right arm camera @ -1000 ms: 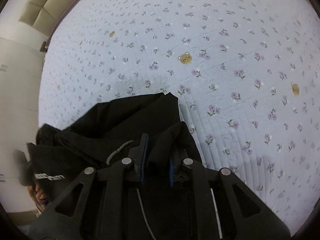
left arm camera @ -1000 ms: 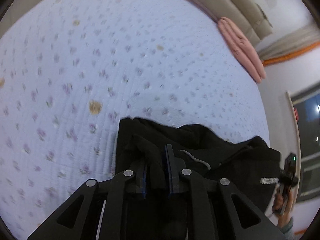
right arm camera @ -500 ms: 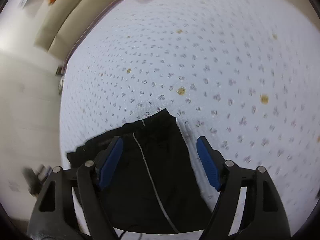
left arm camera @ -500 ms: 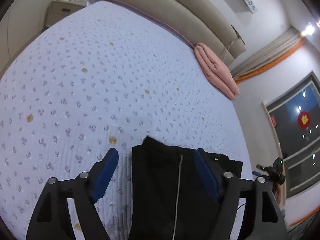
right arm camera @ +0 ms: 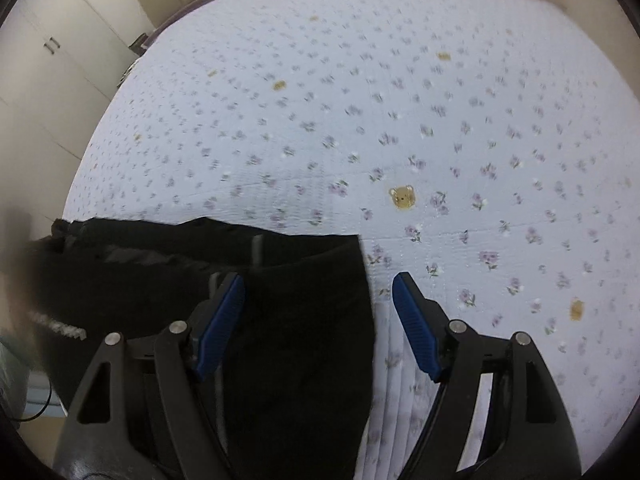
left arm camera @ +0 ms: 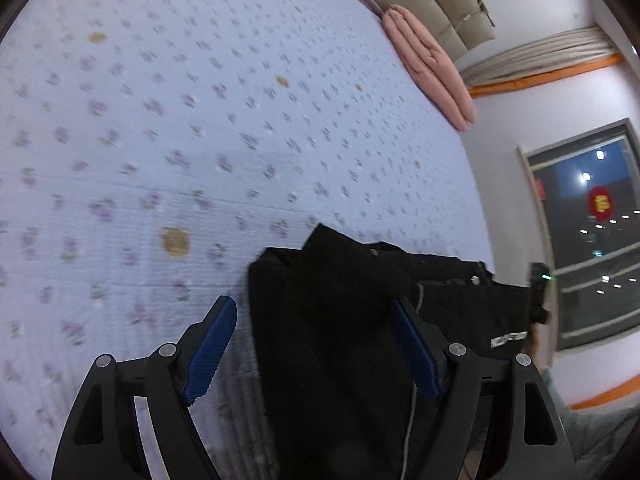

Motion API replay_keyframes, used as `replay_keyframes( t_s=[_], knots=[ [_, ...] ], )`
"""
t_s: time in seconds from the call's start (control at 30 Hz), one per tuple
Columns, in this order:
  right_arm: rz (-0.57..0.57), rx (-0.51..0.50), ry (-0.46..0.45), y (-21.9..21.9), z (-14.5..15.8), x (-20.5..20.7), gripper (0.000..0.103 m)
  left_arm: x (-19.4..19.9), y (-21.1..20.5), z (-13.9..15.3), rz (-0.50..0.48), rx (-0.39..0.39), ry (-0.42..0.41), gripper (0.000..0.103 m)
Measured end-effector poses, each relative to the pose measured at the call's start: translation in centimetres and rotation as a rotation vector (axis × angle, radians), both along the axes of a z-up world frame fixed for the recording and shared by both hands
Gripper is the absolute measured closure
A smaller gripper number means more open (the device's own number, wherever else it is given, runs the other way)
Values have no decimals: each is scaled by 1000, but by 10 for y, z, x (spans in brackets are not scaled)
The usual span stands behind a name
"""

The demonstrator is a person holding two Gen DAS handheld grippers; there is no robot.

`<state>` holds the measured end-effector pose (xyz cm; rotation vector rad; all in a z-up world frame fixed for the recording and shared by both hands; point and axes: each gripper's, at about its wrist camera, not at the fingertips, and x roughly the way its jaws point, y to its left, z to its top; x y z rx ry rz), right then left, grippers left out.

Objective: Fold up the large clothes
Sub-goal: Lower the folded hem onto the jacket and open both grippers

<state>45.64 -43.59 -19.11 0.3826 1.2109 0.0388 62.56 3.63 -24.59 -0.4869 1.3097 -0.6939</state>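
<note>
A black garment (left arm camera: 340, 320) lies folded near the front edge of the bed, with a white logo tag at its right side. It also shows in the right wrist view (right arm camera: 280, 300). My left gripper (left arm camera: 314, 320) is open and empty, its blue pads above the garment's left part. My right gripper (right arm camera: 318, 300) is open and empty, above the garment's right edge. The garment's near part is hidden behind the gripper frames.
The bed has a pale blue quilt with small flowers and bears (left arm camera: 200, 120). A folded pink blanket (left arm camera: 428, 64) lies at the far edge by the beige headboard (left arm camera: 440, 0). A window (left arm camera: 592, 232) is to the right. White wardrobes (right arm camera: 48, 72) stand on the left.
One second ago both grippers were shut on the black garment. They let go and opened. Since half a second ago both have dropped closer to the garment and bed.
</note>
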Motion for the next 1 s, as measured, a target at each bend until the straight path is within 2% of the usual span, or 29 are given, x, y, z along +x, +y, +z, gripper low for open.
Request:
replay_keyframes(
  t_s=[0.07,0.1,0.13,0.17,0.2,0.23,0.33,0.4,0.47,0.53,0.6,0.67,0.73,0.83,0.9,0.97,1.0],
  knots=[
    [-20,56,2,-5,-7,-2,38,3,-6,-4,-6,-29,2,23],
    [-16,80,-3,-3,-7,-4,65,4,-10,-4,-8,-25,-5,24],
    [0,105,-8,0,-7,-5,82,4,-14,-3,-9,-16,-28,30],
    [6,92,-11,5,-5,-7,83,2,-17,1,-10,0,-65,43],
    [15,29,-27,12,1,-10,86,1,-19,5,-9,9,-77,82],
    [21,-17,-36,18,6,-12,91,1,-19,6,4,4,-71,84],
    [-7,-165,-67,28,32,-19,93,-10,-9,35,83,31,-169,88],
    [-35,-263,-113,30,60,-23,94,-16,2,61,134,3,-217,89],
    [-36,-316,-167,34,85,-24,94,-19,9,90,163,-42,-278,89],
    [-31,-395,-220,43,106,-18,94,-18,7,116,182,-22,-351,89],
    [-42,-448,-249,49,112,-4,94,-10,2,121,199,27,-377,89],
    [-38,-470,-215,49,95,17,93,5,-2,98,213,88,-314,89],
    [-19,-491,-134,50,59,37,93,20,-11,55,205,191,-217,89],
    [24,-507,24,51,-10,48,92,28,-31,2,164,288,-136,88],
    [39,-497,98,52,-48,49,92,30,-41,-24,160,317,-116,84],
    [20,-519,88,53,-55,50,91,33,-41,-35,182,325,-108,81],
    [11,-516,92,51,-56,52,90,36,-36,-37,197,299,-92,81]
  ],
)
